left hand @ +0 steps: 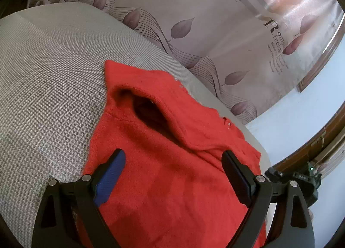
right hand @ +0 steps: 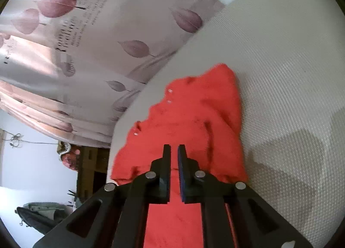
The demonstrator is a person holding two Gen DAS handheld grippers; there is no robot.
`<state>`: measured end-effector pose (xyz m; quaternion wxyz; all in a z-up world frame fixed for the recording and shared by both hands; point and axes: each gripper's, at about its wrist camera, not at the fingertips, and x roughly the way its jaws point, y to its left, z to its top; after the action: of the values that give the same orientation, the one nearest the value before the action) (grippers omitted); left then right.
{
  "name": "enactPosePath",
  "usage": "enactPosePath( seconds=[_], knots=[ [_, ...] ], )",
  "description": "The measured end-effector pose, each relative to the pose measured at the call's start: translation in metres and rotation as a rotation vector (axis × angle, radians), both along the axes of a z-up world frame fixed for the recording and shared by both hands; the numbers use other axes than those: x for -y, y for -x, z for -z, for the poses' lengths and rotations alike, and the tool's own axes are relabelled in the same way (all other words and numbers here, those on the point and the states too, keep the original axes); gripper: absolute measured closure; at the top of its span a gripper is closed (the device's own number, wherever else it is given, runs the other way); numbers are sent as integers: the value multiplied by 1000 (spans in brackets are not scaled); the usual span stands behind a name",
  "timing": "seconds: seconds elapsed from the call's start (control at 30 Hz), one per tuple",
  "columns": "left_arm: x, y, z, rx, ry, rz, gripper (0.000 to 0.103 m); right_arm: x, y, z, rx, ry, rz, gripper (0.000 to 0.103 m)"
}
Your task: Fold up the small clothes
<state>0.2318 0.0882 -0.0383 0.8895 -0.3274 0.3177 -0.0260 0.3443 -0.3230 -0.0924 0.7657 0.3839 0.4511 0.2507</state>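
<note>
A small red knit garment (left hand: 163,161) with tiny pale buttons lies on a grey woven surface (left hand: 47,79); a loose fold stands up across its middle, with a dark hollow under it. My left gripper (left hand: 172,152) hovers over the near part of the garment, open wide, one finger on each side of bare red cloth. The right wrist view shows the same garment (right hand: 194,114) bunched toward its far end. My right gripper (right hand: 174,146) is over it with only a thin slit between the jaws and no cloth visibly pinched.
A pale curtain (left hand: 194,21) with purple leaves and printed words hangs just behind the surface's far edge. A white wall and brown wooden frame (left hand: 312,140) are to the right. A dark device with a green light (left hand: 310,174) sits past the surface's right edge.
</note>
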Motion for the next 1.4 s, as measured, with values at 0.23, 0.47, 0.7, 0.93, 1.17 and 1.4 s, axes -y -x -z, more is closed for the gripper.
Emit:
enactPosePath(
  seconds=[0.23, 0.47, 0.7, 0.93, 1.17, 1.4],
  knots=[
    [2, 0, 0, -1, -2, 1, 12, -13, -8, 15, -57, 102, 31, 60],
    [2, 0, 0, 0, 0, -2, 11, -23, -5, 3, -49, 188, 66, 50],
    [3, -1, -1, 0, -2, -1, 11, -47, -10, 8, -28, 233, -43, 94],
    [4, -1, -1, -1, -1, -2, 11, -48, -12, -38, 150, 251, -46, 95],
    [4, -1, -2, -1, -2, -2, 10, -3, -14, -61, 207, 295, 45, 95],
    [5, -2, -3, -3, -4, -3, 10, 28, -19, -9, 83, 237, 97, 95]
  ],
)
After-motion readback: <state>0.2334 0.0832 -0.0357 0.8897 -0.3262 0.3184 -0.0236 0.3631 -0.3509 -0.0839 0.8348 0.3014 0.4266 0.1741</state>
